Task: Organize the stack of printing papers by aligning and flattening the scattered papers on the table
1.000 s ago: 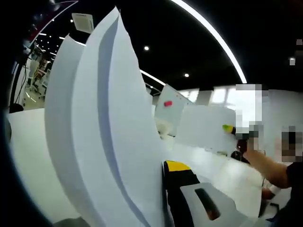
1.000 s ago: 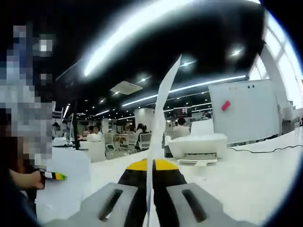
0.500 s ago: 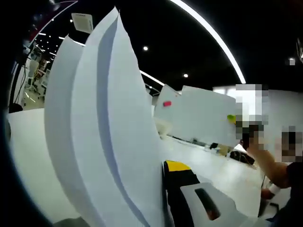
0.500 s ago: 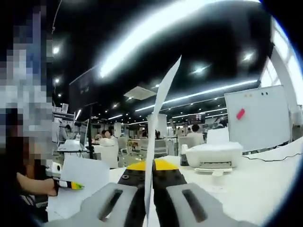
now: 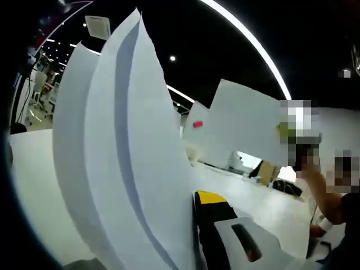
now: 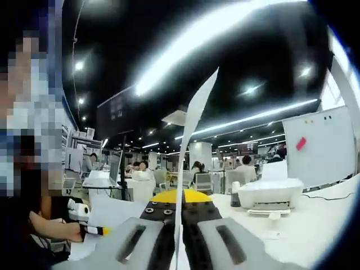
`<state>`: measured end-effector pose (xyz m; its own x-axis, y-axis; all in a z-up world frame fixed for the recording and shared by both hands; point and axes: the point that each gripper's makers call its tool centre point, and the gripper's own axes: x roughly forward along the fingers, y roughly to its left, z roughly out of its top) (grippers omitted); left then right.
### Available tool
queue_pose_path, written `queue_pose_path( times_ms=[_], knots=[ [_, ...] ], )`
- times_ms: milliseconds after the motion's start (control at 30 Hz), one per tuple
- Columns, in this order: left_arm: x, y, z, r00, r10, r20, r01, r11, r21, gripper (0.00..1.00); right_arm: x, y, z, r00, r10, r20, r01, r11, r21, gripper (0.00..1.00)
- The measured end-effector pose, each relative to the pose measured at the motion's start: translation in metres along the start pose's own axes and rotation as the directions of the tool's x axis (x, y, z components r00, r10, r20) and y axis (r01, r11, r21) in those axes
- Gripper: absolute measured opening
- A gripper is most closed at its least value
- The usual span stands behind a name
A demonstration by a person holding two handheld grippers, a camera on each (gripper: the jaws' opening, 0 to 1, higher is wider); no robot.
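in the left gripper view, closest to the lens, the left gripper (image 5: 198,225) was clamped on a curved bundle of papers (image 5: 118,169) standing upright above the white table (image 5: 34,185); its far jaw was hidden behind the sheets, so the clamping is a judgement. in the right gripper view the right gripper (image 6: 179,220) had its jaws closed onto a single sheet (image 6: 188,163), seen edge-on and raised well off the table. further off in the left gripper view, that same sheet hung in the air (broadside this time). to do the step well, the lone sheet should probably be brought flush against the bundle, edges matched, before both are laid flat and pressed. beyond, a printer (image 6: 264,194) sat on the table with what looked like paper in its tray, and a whiteboard (image 6: 320,146) stood behind.
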<state>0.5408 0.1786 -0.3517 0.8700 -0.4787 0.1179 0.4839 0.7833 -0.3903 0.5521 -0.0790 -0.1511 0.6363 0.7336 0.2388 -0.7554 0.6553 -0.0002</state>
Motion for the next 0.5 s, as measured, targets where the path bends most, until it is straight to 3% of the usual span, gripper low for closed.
queue_pose_path(
  times_ms=[500],
  knots=[
    [0.001, 0.0, -0.001, 1.0, 0.001, -0.003, -0.001, 1.0, 0.004, 0.08, 0.003, 0.05, 0.011, 0.991, 0.131, 0.029, -0.132, 0.991, 0.029, 0.0]
  ],
)
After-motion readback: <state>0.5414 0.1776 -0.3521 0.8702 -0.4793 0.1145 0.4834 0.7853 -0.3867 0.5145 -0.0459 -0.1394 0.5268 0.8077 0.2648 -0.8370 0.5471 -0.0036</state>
